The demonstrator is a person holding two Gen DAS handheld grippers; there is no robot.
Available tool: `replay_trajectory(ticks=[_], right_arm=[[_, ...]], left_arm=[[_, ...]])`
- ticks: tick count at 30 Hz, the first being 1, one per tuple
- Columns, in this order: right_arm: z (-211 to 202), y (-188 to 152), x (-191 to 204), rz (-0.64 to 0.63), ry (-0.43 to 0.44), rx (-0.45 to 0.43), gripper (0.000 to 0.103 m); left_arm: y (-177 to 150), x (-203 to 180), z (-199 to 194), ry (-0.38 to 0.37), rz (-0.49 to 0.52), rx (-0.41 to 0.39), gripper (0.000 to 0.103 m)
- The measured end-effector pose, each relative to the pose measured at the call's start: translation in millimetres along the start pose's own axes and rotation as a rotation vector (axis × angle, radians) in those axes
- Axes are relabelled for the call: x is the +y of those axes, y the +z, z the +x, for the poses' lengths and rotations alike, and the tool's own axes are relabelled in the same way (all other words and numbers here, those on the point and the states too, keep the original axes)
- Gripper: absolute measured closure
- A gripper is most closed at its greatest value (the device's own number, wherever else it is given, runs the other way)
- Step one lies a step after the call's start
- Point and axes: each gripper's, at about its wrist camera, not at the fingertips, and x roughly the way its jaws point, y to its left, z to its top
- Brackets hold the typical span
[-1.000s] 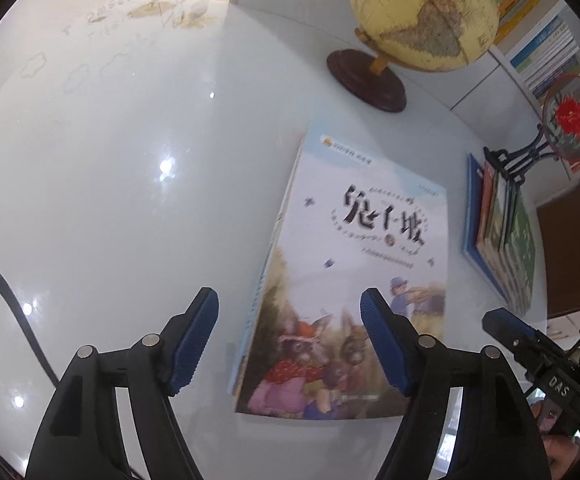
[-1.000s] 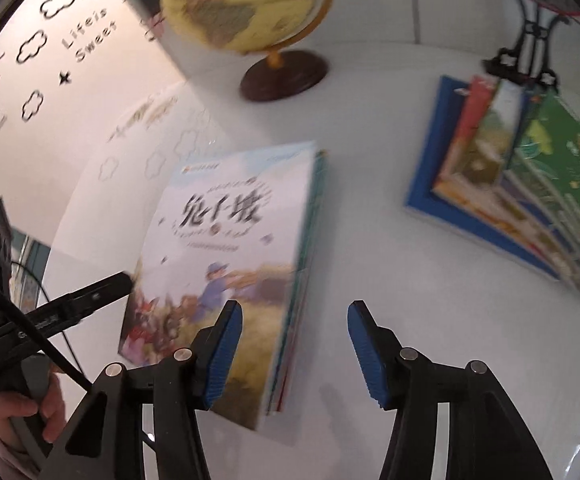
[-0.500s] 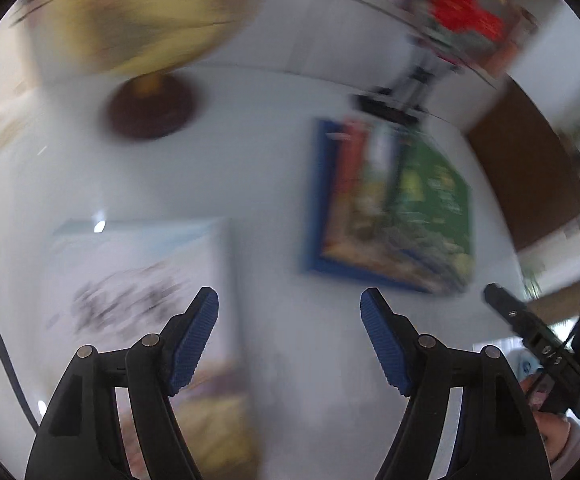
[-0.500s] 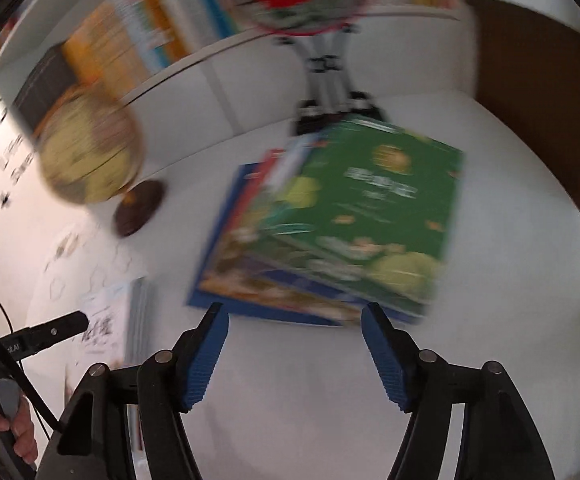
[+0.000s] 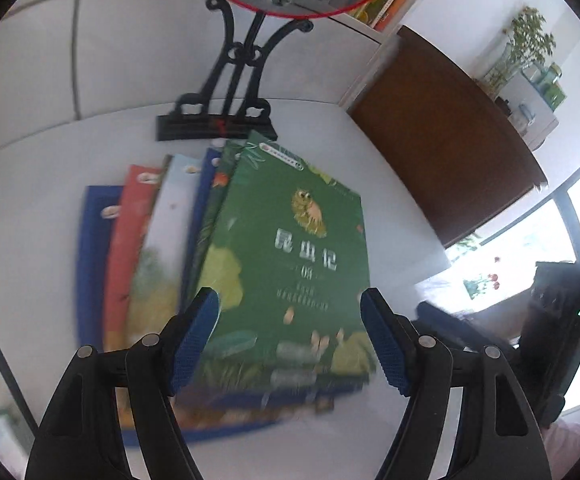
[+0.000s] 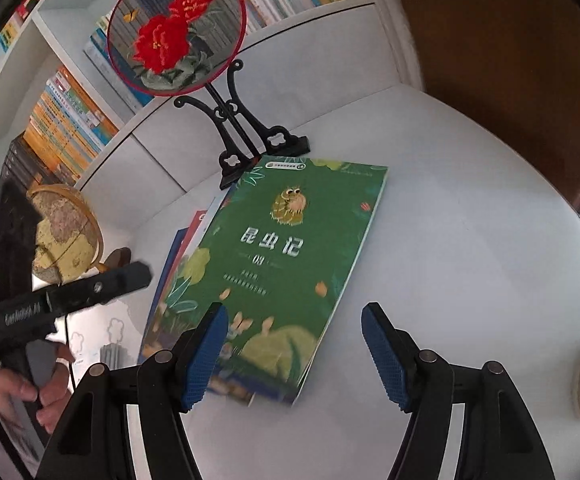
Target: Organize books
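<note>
Green book atop fanned stack near bench's back edge, touching fan stand. Left gripper and right gripper above it, jaws apart, empty.

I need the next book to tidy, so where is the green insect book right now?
The green insect book lies on top of the fanned book stack on the white table, just before the black fan stand, centre of both views.

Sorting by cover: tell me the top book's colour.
Green, with leaf artwork and an insect: the top book, clearest in the right wrist view.
</note>
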Motion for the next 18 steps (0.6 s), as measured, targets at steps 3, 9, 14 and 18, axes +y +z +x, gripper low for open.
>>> replay_trajectory(ticks=[3, 9, 14, 18], right_arm=[[15.9, 5.9, -8.3, 0.013, 0.035, 0.014, 0.035], [40.8, 7.4, -16.5, 0.046, 0.076, 0.053, 0.035], [54.2, 6.0, -13.7, 0.041, 0.101, 0.078, 0.035], [59.1, 6.0, -12.2, 0.036, 0.098, 0.086, 0.03]], left_arm=[[10.4, 7.1, 15.3, 0.0, -0.032, -0.004, 0.031], [16.4, 15.1, 30.8, 0.008, -0.045, 0.014, 0.031], [22.2, 17.4, 38.3, 0.022, -0.026, 0.031, 0.031], [22.7, 18.0, 38.9, 0.031, -0.008, 0.055, 0.031]])
